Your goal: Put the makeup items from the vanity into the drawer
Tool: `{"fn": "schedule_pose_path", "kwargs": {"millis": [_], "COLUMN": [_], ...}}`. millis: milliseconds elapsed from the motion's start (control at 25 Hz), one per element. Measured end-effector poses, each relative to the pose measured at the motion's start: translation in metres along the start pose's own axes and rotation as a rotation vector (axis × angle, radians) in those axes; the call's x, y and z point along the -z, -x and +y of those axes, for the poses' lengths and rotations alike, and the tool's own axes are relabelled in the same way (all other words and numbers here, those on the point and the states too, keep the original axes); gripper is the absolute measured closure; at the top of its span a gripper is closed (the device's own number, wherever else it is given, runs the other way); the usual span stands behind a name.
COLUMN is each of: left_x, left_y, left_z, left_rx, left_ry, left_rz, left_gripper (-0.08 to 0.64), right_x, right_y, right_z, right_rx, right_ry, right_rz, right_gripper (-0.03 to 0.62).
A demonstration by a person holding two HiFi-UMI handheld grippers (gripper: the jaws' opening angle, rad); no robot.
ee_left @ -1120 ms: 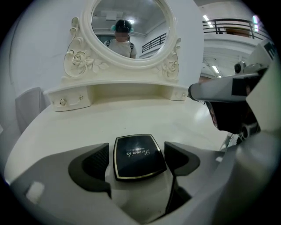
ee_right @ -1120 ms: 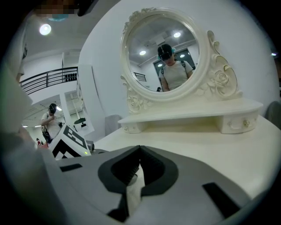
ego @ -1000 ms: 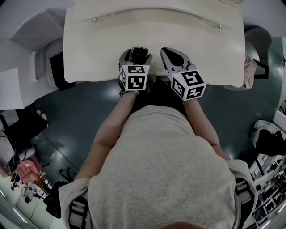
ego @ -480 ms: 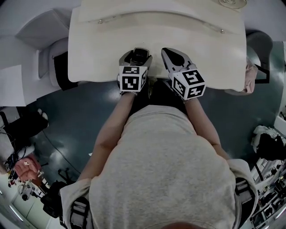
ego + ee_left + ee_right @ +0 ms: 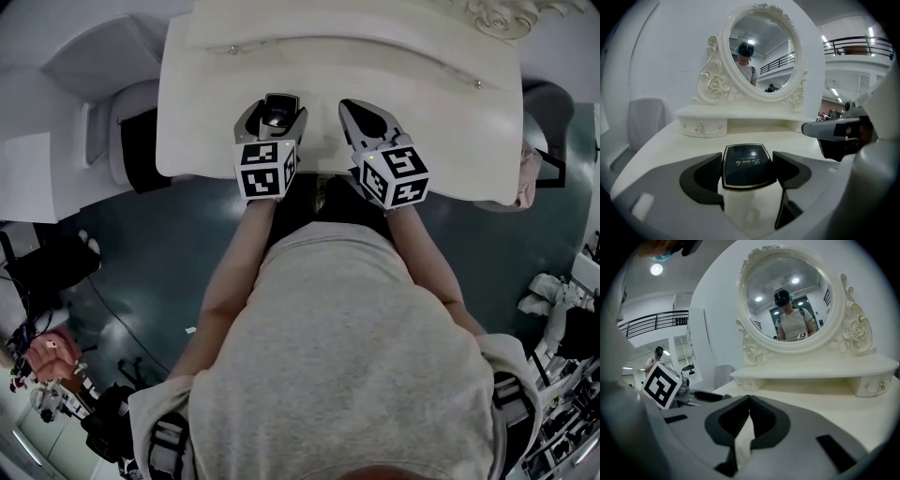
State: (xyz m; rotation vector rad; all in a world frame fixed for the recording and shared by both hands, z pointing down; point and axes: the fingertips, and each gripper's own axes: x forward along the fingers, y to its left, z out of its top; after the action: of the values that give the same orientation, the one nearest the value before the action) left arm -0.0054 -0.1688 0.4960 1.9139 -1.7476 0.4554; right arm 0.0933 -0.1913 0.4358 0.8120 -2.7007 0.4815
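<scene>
The left gripper's [image 5: 747, 165] jaws, just now closing, clamp the black compact [image 5: 746, 161] by its sides above the surface's [image 5: 206, 94] front edge (ready, I judge, for carrying drawerwards). The right gripper's [image 5: 749, 416] jaws are together and empty.

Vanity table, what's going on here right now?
A person works at the white vanity with a gripper in each hand. The left gripper has just been closing its jaws on a black compact, which sits clamped between them. The right gripper is shut and empty beside it.
</scene>
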Motion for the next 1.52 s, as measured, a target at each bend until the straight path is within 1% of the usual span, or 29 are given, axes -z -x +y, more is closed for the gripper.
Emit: {"fn": "schedule_pose_path", "kwargs": {"millis": [80, 200, 440, 600, 680, 800, 920, 960, 1040, 1080, 1200, 1320, 1440, 1520], "left_x": [-0.007, -0.013, -0.033, -0.042, -0.047, -0.052, -0.05, -0.048, -0.046, -0.044, -0.044, -0.043, -0.043, -0.044], "left_y": [0.005, 0.009, 0.011, 0.009, 0.007, 0.006, 0.008, 0.008, 0.006, 0.006, 0.004, 0.004, 0.003, 0.001], "left_z": [0.018, 0.045, 0.107, 0.15, 0.165, 0.18, 0.194, 0.198, 0.206, 0.21, 0.22, 0.229, 0.234, 0.234], "left_rx": [-0.002, 0.016, 0.058, 0.072, 0.08, 0.1, 0.106, 0.109, 0.115, 0.118, 0.126, 0.136, 0.145, 0.153], "left_ry": [-0.002, 0.002, -0.03, -0.035, -0.03, -0.022, -0.046, -0.052, -0.049, -0.043, -0.029, -0.021, -0.013, -0.013], "left_rz": [-0.017, -0.026, -0.039, -0.046, -0.049, -0.054, -0.055, -0.054, -0.045, -0.04, -0.041, -0.046, -0.048, -0.049], "left_gripper": [0.218, 0.218, 0.218, 0.218, 0.218, 0.218, 0.218, 0.218, 0.218, 0.218, 0.218, 0.218, 0.218, 0.218], "right_x": [-0.003, -0.008, -0.026, -0.027, -0.028, -0.024, -0.014, -0.011, -0.007, -0.006, -0.005, -0.002, 0.002, 0.001], "right_y": [-0.015, -0.041, -0.096, -0.133, -0.149, -0.167, -0.189, -0.197, -0.212, -0.218, -0.236, -0.251, -0.258, -0.258], "right_z": [0.009, 0.025, 0.049, 0.069, 0.074, 0.073, 0.075, 0.075, 0.073, 0.072, 0.065, 0.063, 0.058, 0.054], "right_rx": [0.002, 0.009, 0.077, 0.097, 0.112, 0.162, 0.188, 0.192, 0.207, 0.22, 0.269, 0.301, 0.347, 0.365], "right_ry": [-0.003, -0.016, -0.016, -0.01, -0.003, 0.021, 0.023, 0.022, -0.008, -0.033, -0.085, -0.121, -0.13, -0.131], "right_rz": [0.0, 0.0, -0.01, 0.007, 0.014, 0.021, 0.056, 0.073, 0.098, 0.102, 0.103, 0.116, 0.128, 0.125], "right_gripper": [0.584, 0.584, 0.584, 0.584, 0.584, 0.584, 0.581, 0.567, 0.473, 0.466, 0.466, 0.466, 0.468, 0.483]}}
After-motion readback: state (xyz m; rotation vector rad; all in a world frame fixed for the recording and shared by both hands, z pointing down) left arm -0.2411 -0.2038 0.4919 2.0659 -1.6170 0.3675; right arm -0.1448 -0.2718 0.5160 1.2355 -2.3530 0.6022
